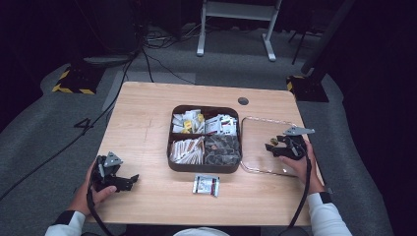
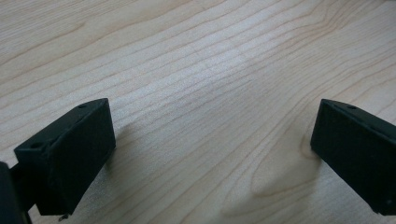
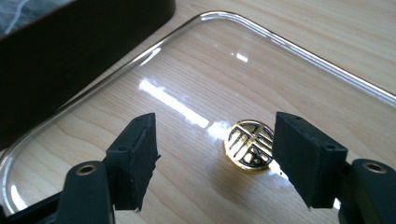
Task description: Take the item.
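A clear lid [image 1: 260,129] lies flat on the table to the right of a dark brown box [image 1: 204,168] with four compartments of sachets. The lid carries a round gold knob [image 3: 250,145]. My right gripper [image 3: 215,140] hangs low over the lid [image 3: 140,107], open, with the knob between its jaws and close to the right-hand one; no pad presses on it. In the high view the right gripper [image 1: 272,146] is over the lid's near half. My left gripper [image 1: 129,181] rests open on the bare wood at the near left, and in its own view the left gripper [image 2: 212,140] has nothing between its jaws.
A loose white packet [image 1: 206,185] lies just in front of the box. The wooden table [image 1: 147,128] has a round cable hole [image 1: 243,101] at the back. The box's dark wall [image 3: 70,56] stands close to the left of the right gripper.
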The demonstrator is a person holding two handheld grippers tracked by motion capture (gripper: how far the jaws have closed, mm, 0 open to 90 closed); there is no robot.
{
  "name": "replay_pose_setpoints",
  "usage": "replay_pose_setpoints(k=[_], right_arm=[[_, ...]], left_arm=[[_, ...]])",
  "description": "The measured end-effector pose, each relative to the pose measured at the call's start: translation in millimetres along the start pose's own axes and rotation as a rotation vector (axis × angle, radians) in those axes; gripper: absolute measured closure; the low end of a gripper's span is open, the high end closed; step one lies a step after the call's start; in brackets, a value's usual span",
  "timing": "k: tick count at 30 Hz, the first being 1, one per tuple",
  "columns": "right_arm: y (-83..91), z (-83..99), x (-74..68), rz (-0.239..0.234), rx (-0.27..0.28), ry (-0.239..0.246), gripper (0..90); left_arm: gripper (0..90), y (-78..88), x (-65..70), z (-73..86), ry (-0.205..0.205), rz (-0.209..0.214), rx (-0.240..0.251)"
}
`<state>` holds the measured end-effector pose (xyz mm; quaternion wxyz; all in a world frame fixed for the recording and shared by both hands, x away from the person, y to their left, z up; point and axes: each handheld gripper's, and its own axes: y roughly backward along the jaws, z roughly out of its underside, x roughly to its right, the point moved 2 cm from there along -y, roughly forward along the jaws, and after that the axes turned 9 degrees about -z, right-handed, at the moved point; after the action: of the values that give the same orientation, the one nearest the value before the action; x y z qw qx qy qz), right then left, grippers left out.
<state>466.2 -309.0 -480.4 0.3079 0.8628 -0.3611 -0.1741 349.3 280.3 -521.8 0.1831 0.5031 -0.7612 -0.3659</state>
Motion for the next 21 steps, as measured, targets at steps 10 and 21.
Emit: replay_pose_setpoints(k=[10,21], right_arm=[[-11.1,10.3,15.8,0.01,-0.026,-0.041,35.6],[-24.0,13.0,22.9,0.019,-0.023,-0.061,41.7]], left_arm=[[0.1,0.0,0.0,0.0,0.0,0.0,0.0],[0.2,0.6,-0.5,0.4,-0.005,-0.006,-0.001]])
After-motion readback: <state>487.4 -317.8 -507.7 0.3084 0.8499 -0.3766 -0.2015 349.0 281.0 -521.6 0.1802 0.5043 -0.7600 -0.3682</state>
